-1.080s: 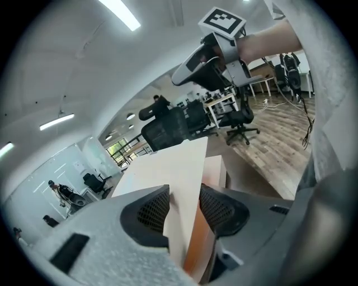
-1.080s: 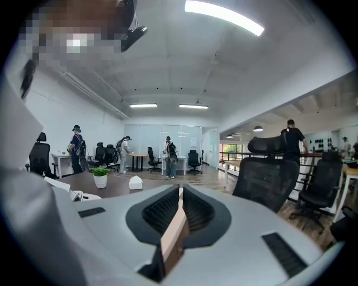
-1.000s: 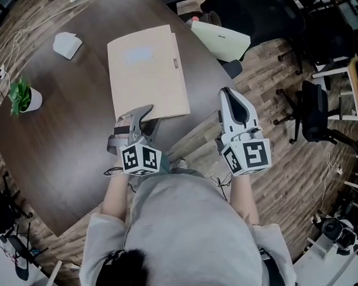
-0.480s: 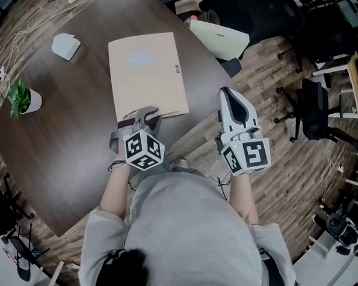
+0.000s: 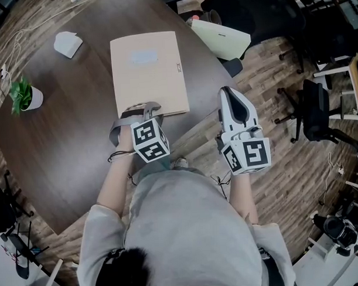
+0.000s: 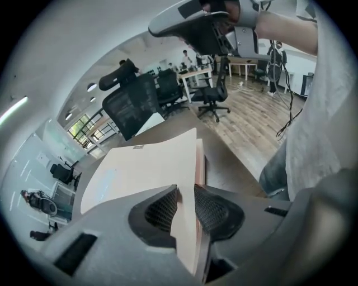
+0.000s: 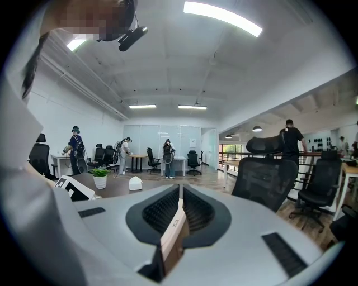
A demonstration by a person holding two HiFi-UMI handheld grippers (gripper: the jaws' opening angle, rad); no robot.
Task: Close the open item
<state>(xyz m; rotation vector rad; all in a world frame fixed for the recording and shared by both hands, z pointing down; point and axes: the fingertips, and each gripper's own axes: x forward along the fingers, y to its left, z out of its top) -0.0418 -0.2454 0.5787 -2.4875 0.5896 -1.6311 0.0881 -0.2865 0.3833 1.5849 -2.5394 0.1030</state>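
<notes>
On the left of the dark worktop [image 5: 67, 143] stand a small plant [image 5: 22, 95] and a white box [image 5: 66, 44], well away from the job. In the middle lies the tan folder [image 5: 147, 76], flat and looking almost shut. The left gripper [image 5: 146, 113] points down at the folder's near edge. Its jaws have just been opening a little. The cover's edge sits between the pads [image 6: 162, 209], which touch it on both sides, so they have a thin hold on it. The right gripper [image 5: 229, 92] hangs off the worktop's edge to the right, its jaws closed together on nothing. Here is what could go wrong. If the left gripper pulls up or back while the pads hold on, the cover could lift open again. The folder could also slide toward the worktop's edge, which is near. The folder has a pale patch [image 5: 144, 57] and a tiny label [image 5: 178, 67], both too small to read.
</notes>
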